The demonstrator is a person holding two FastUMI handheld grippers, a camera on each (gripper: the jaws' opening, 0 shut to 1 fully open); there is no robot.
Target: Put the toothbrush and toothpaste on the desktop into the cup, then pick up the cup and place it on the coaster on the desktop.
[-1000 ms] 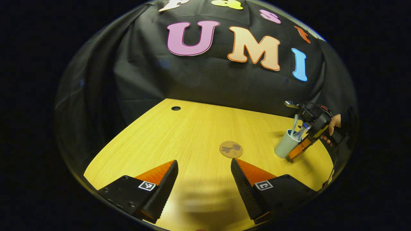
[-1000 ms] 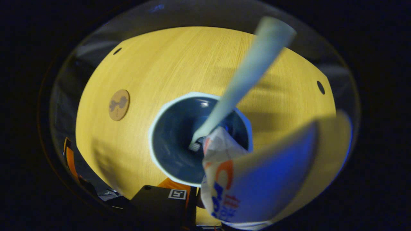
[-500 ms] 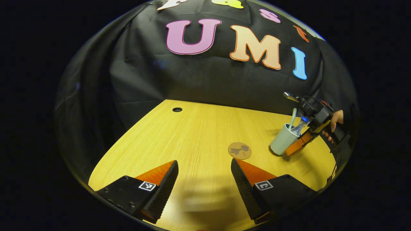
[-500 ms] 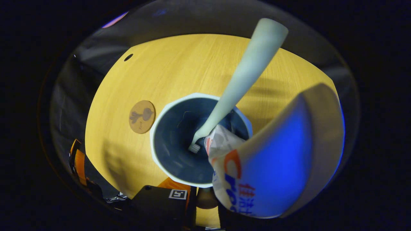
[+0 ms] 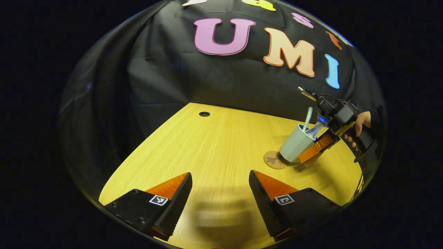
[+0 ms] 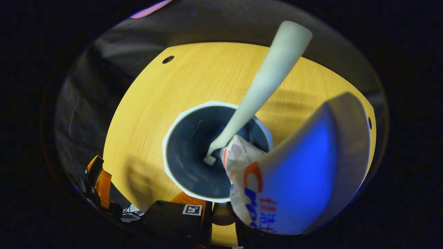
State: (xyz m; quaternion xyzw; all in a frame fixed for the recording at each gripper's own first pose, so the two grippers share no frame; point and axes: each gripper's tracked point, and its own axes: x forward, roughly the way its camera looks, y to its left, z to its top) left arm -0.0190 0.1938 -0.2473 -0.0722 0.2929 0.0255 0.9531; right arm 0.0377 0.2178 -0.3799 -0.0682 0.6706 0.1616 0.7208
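Gripping the tilted cup [image 5: 293,144] with toothbrush [image 6: 263,83] and toothpaste [image 6: 294,176] over the coaster [image 5: 273,159], right gripper [image 5: 313,152] clenched, left gripper [image 5: 220,200] spread wide above yellow wood table [image 5: 207,148], black cloth wall [image 5: 214,83] behind.

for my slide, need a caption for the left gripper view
Right tongs carry the cup tilted over the coaster.

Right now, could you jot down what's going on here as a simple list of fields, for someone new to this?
cup: gripped by the right gripper, tilted, at the coaster's edge
toothbrush: in the cup, bristles down
toothpaste: in the cup, leaning on its rim
coaster: flat on the desktop, partly hidden behind the cup
left gripper: open, holding nothing
hand: holds the right gripper
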